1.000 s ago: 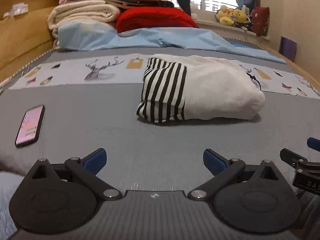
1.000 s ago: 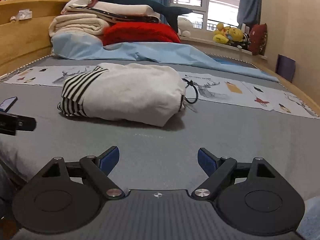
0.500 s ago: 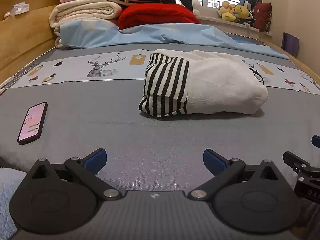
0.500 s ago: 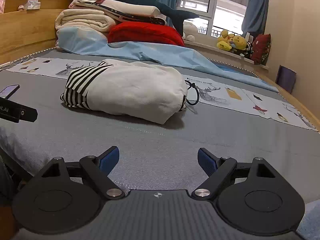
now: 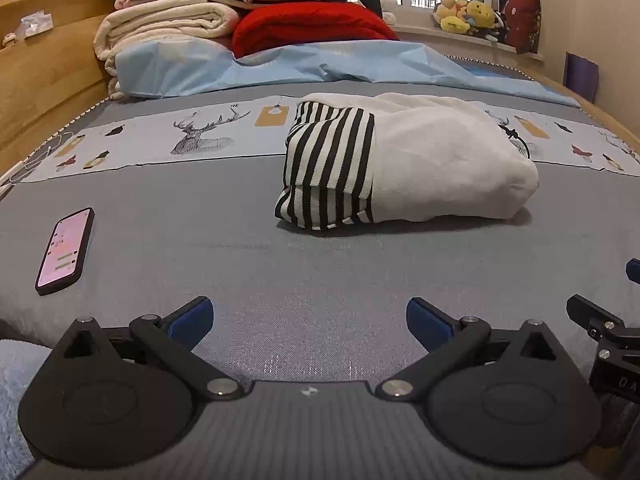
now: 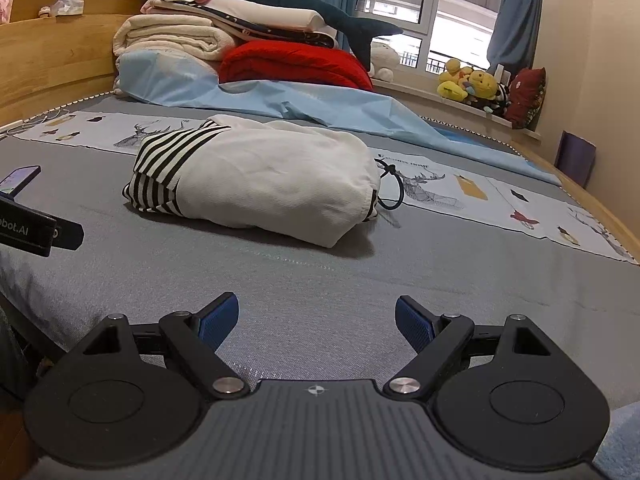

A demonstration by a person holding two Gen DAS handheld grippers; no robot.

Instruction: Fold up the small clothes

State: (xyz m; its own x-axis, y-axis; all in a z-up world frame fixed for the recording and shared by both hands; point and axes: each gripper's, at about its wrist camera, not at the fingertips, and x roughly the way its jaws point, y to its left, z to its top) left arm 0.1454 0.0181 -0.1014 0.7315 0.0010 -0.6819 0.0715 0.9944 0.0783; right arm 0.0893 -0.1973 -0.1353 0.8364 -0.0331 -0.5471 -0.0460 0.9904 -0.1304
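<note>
Garment (image 5: 404, 164) folded on bed (image 5: 248, 264); left gripper (image 5: 310, 316), right gripper (image 6: 316, 316) jaws spread, empty, well short of it

The bed (image 5: 200, 240) has a grey cover with a pale printed band (image 5: 160, 136) of deer and small figures across it, and a wooden frame (image 6: 52, 64) runs along its far side. In the middle lies a folded white garment (image 5: 404, 160) with a black-and-white striped part, and a phone (image 5: 64, 256) lies apart from it, screen up. At the head end a light blue sheet (image 6: 312, 108) is spread, with a red blanket (image 6: 296, 64) and a stack of folded cream bedding (image 6: 172, 40) there.
</note>
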